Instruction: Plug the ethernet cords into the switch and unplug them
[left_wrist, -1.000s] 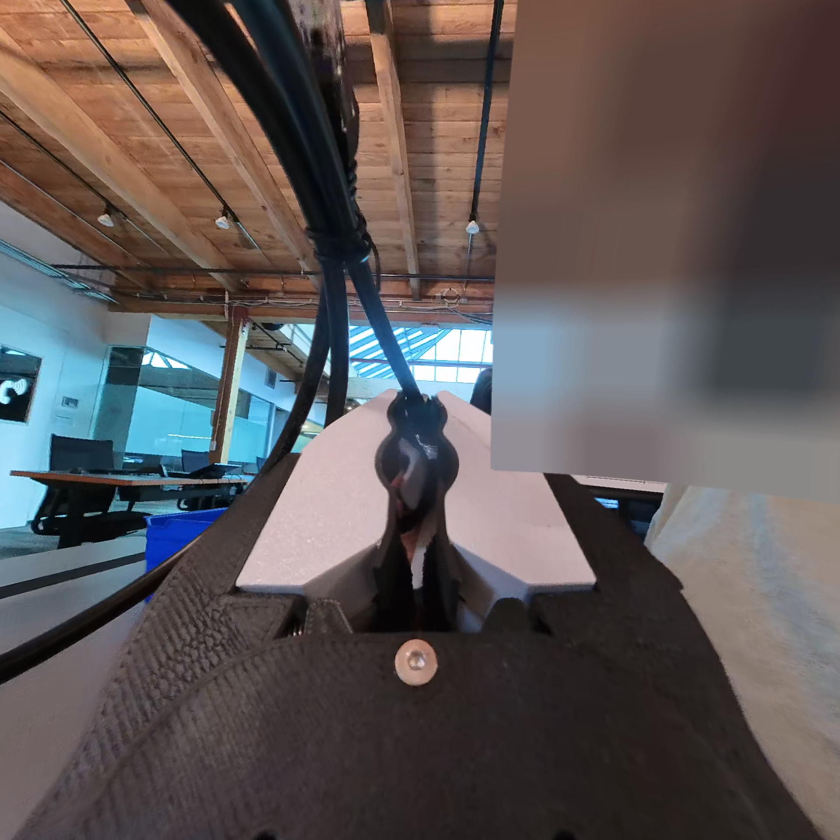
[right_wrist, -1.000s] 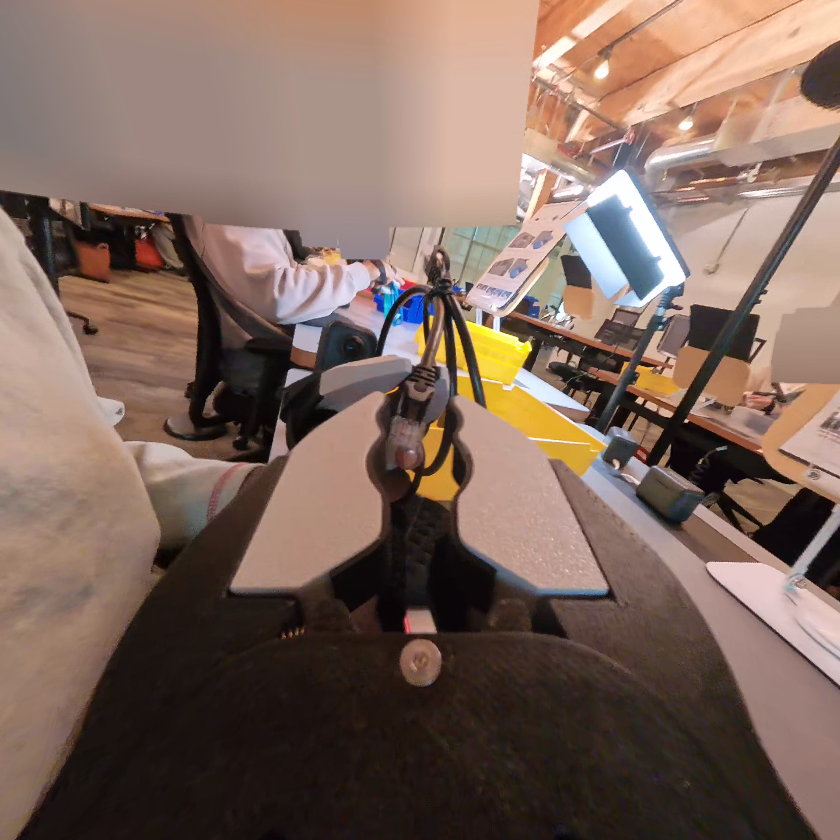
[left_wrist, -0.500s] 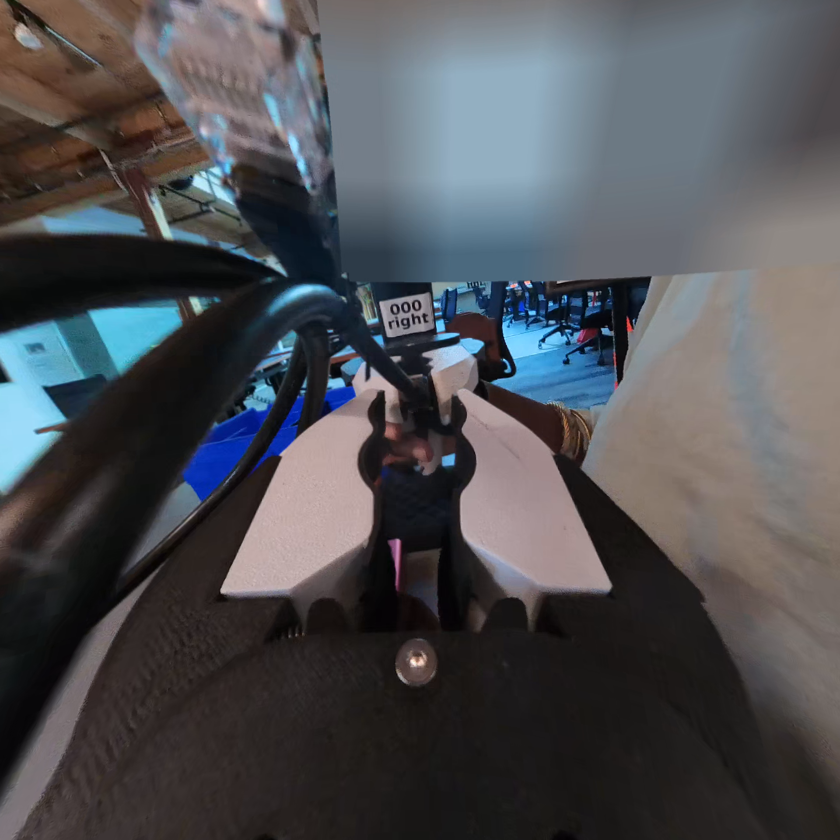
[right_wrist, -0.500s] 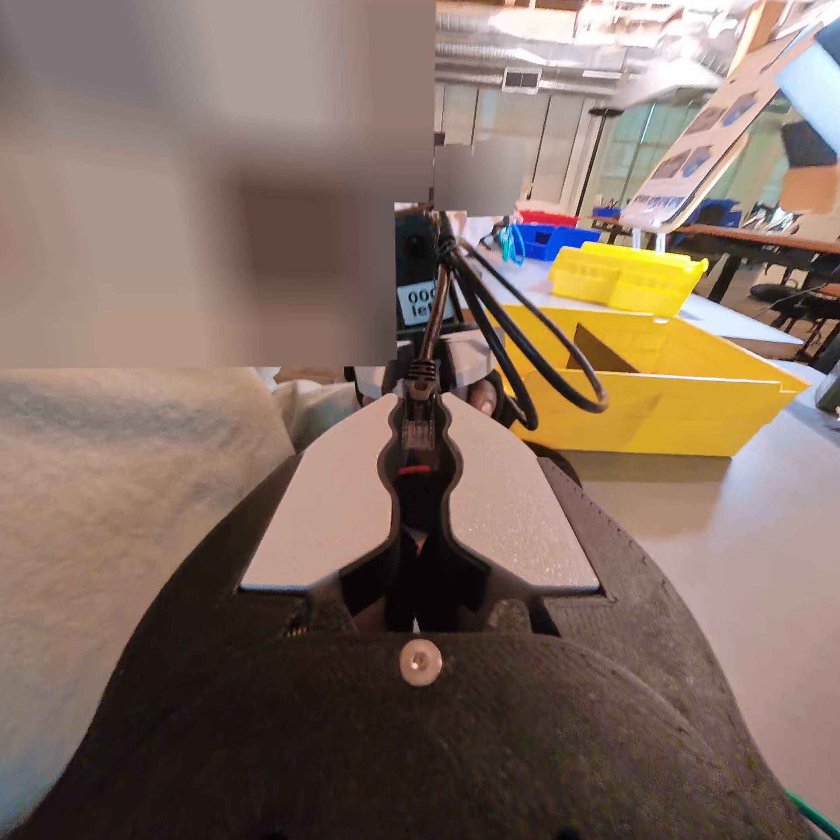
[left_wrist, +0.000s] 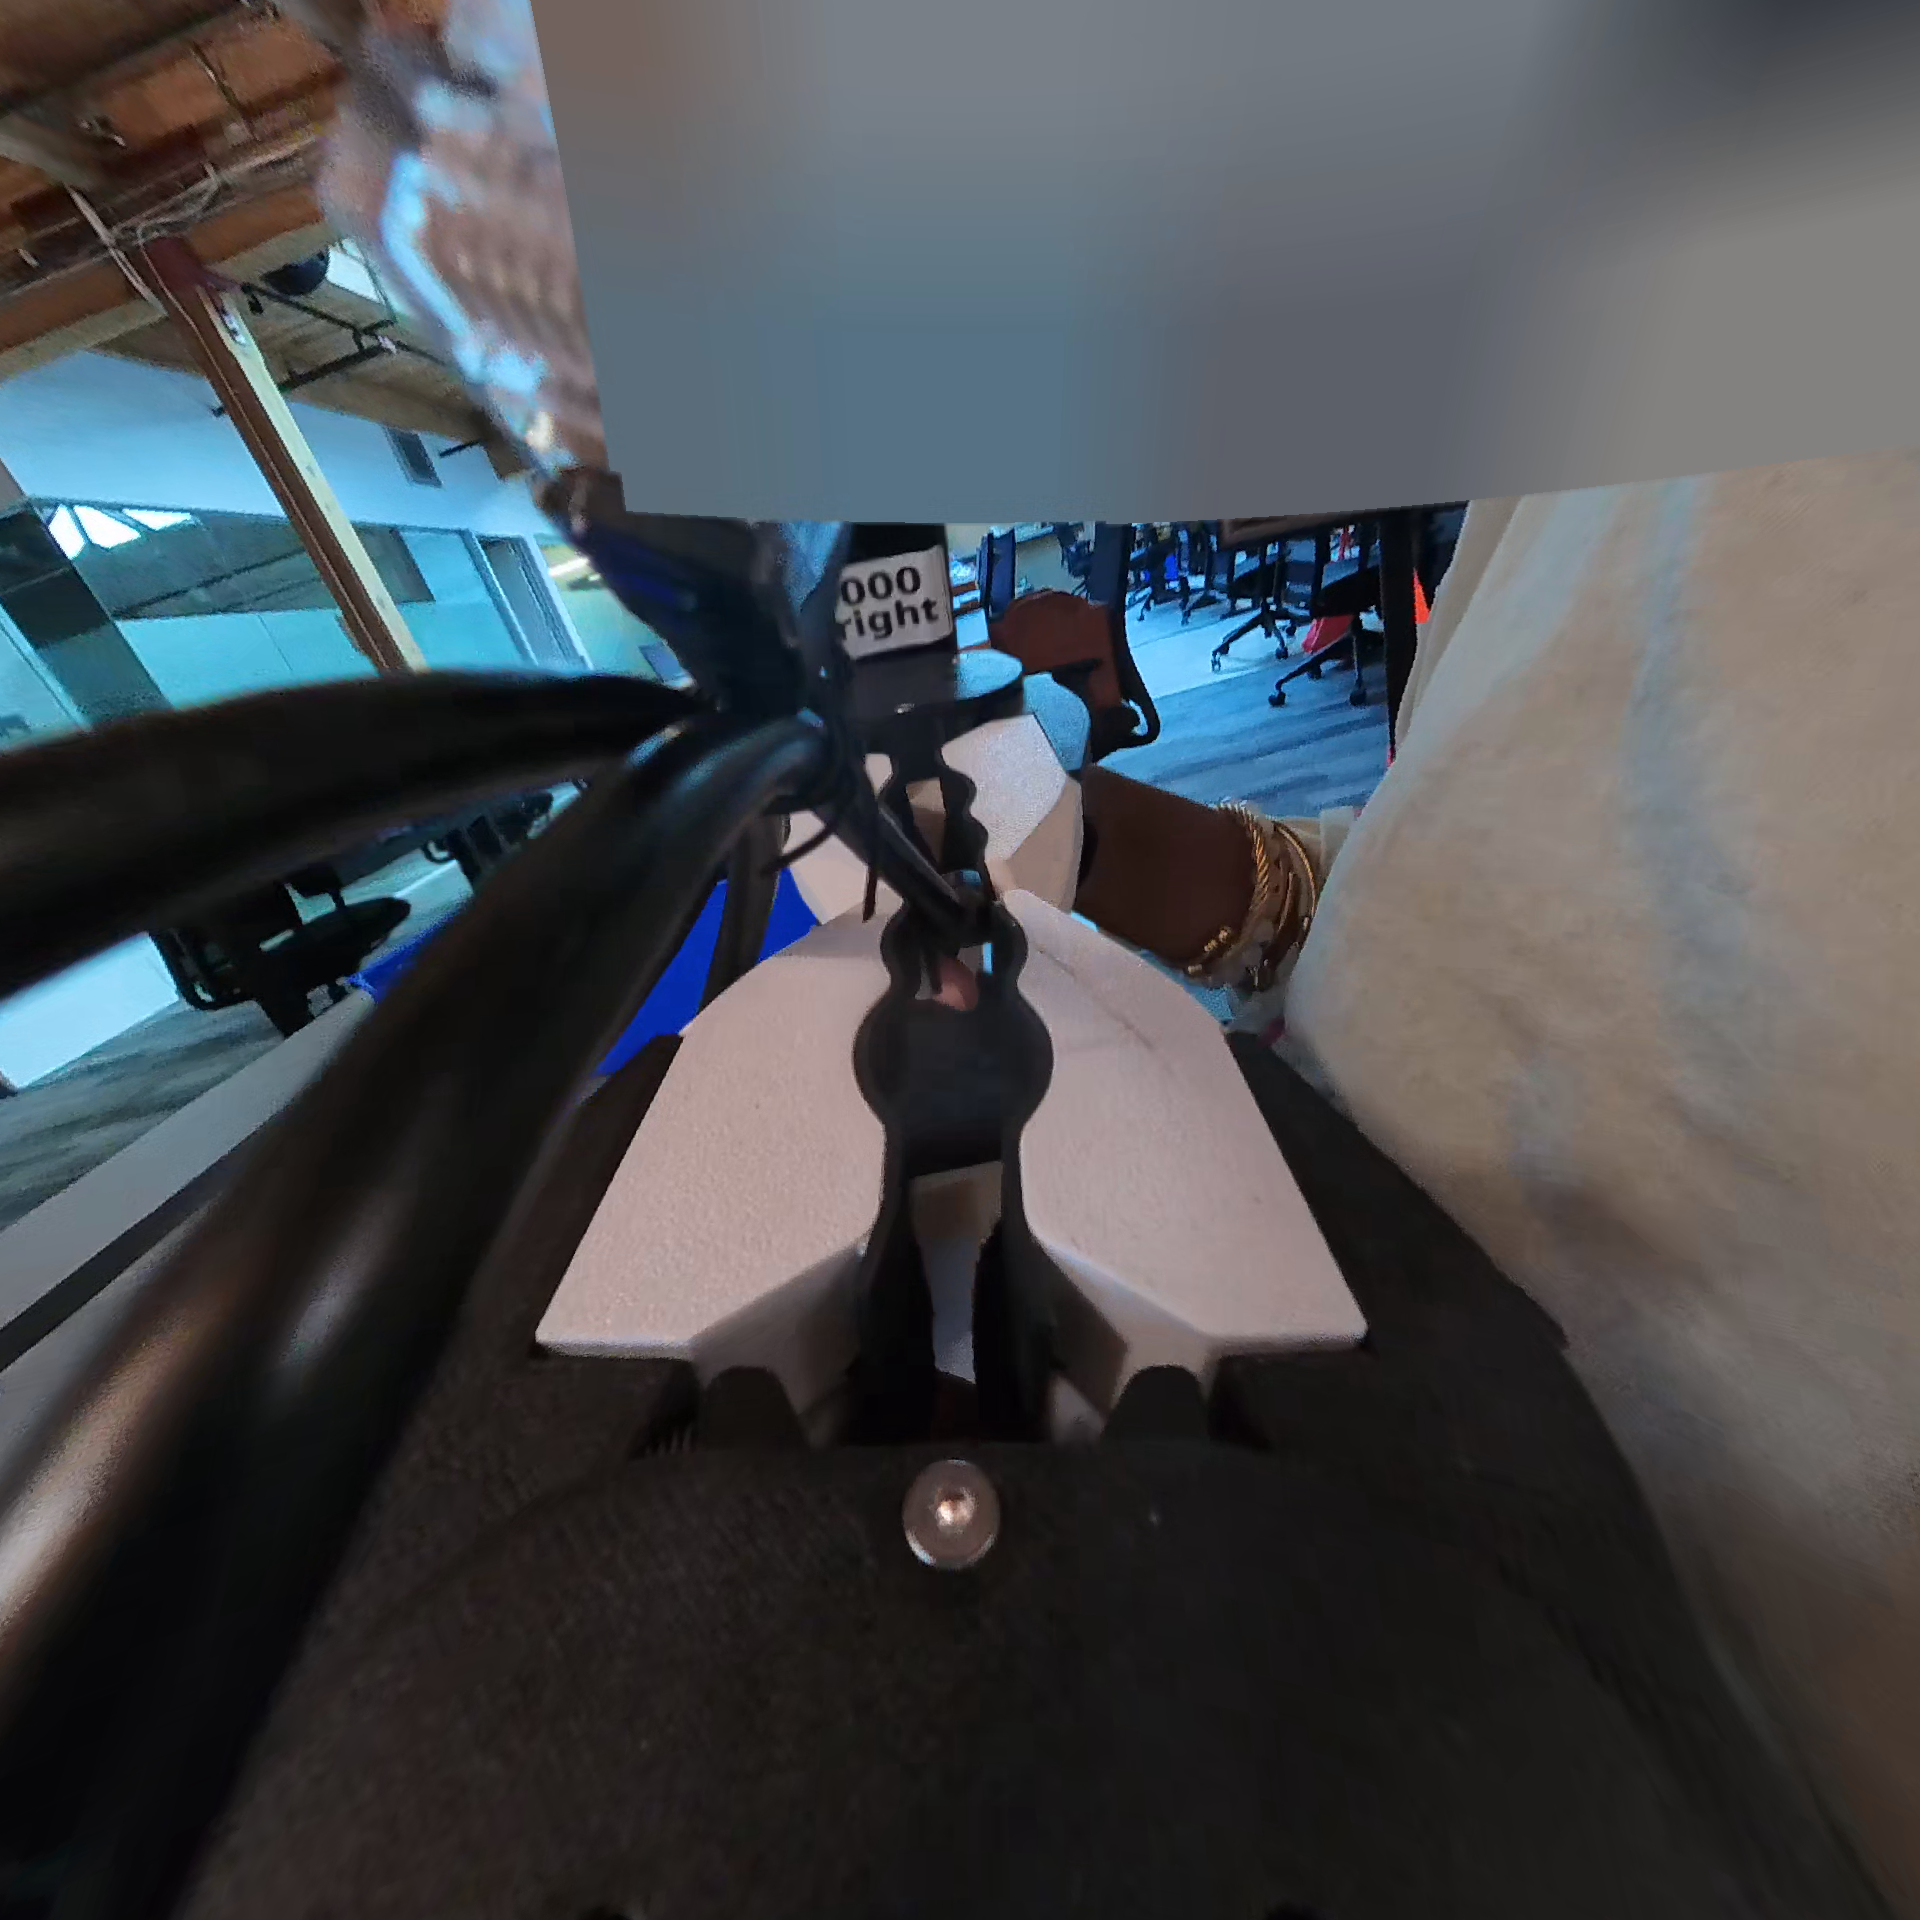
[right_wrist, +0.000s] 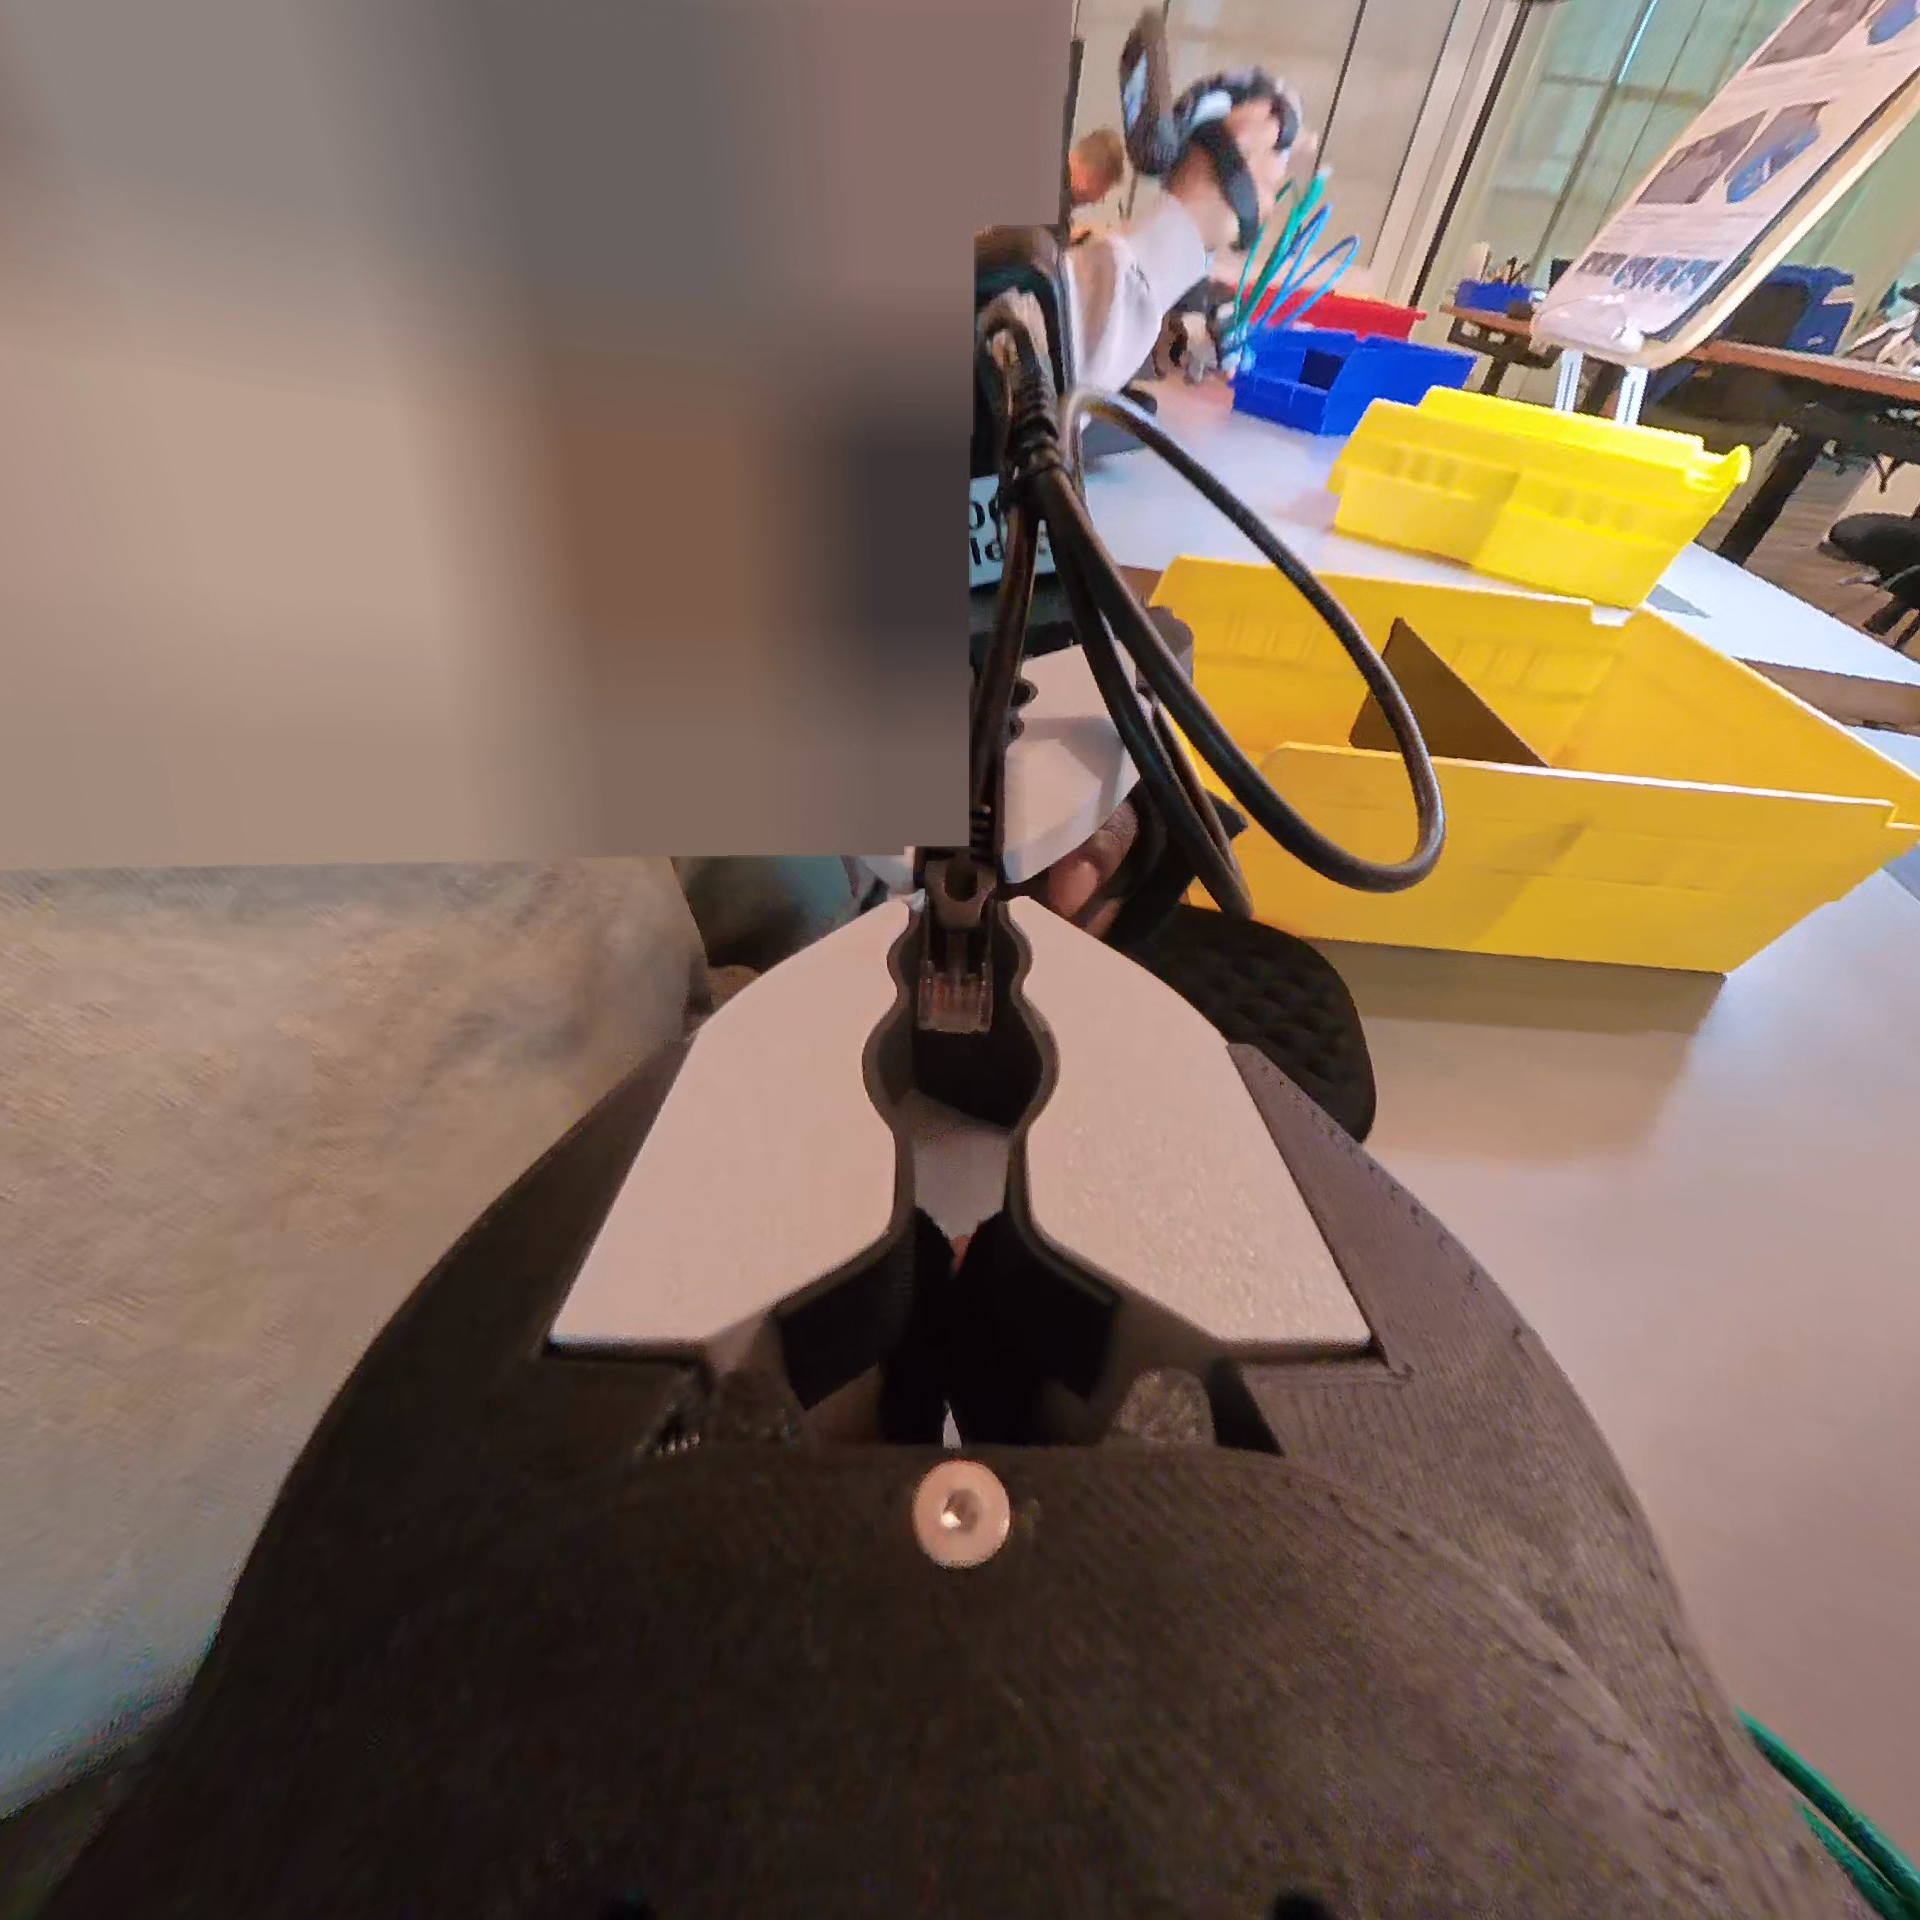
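The right gripper (right_wrist: 954, 925) pinches the clear plug (right_wrist: 951, 987) of a black ethernet cord (right_wrist: 1195, 675) between its grey fingers (right_wrist: 769, 1143). The left gripper (left_wrist: 961, 925) is pressed together on the same cord (left_wrist: 312, 1039) just behind the plug. Beyond the right gripper, the cord loops upward in front of a large yellow bin (right_wrist: 1558, 831) standing on the grey table (right_wrist: 1610, 1195). Farther behind that bin sit a smaller yellow bin (right_wrist: 1527, 488) and a blue bin (right_wrist: 1340, 374).
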